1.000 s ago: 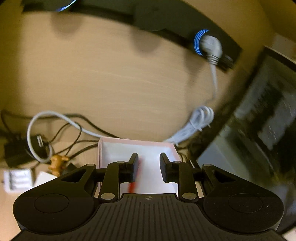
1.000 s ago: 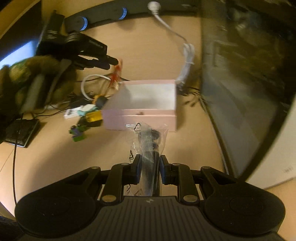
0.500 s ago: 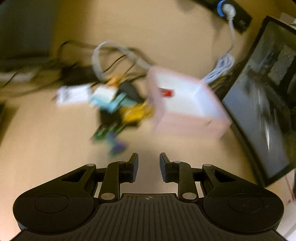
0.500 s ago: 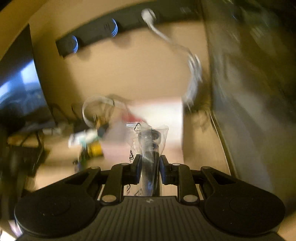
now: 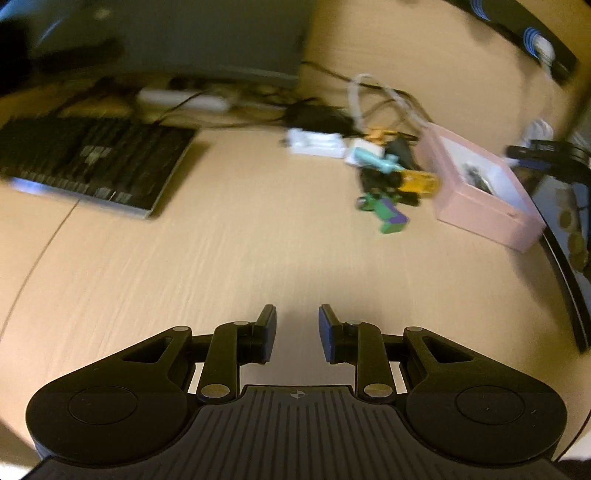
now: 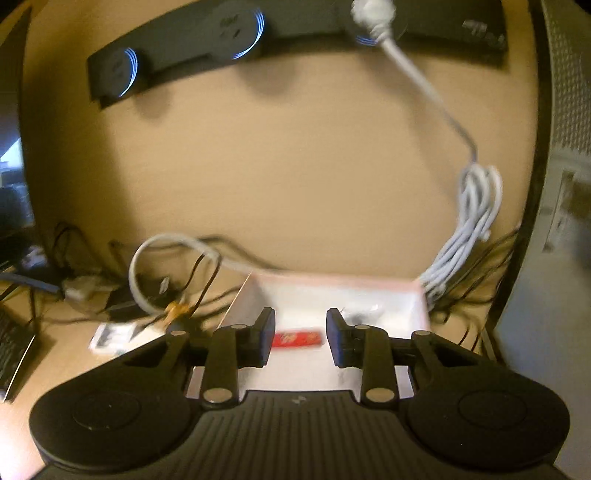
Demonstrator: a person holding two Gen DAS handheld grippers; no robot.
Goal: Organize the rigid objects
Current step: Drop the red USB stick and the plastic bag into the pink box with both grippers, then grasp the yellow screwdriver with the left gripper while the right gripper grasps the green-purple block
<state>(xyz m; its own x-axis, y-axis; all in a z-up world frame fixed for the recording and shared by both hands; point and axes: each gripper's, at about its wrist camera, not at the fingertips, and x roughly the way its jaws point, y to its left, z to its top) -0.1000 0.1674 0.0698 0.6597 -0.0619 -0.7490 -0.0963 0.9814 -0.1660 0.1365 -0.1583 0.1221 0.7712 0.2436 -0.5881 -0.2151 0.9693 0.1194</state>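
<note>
1. Right wrist view: right tongs (image 6: 298, 334) just parted, now empty; bagged black part (image 6: 360, 314) lies in pink box (image 6: 421, 295) at 1 o'clock, beside red packet (image 6: 295, 338).
2. Left tongs (image 5: 297, 334) slightly apart, empty, over bare tabletop (image 5: 229, 258); loose toys (image 5: 391, 188) wait at 1 o'clock.

No text, label, brand or number can be read in either view. The red packet (image 6: 297, 339) lying in the pink box (image 6: 406, 286) carries a pale printed mark, but it is too blurred to make out. The dark keyboard (image 5: 88, 166) at the far left shows only smeared light flecks on its keys. The black power strip (image 6: 236, 33) along the far edge has glowing blue rings around its sockets and a faint mark at its right end, also unreadable.
</note>
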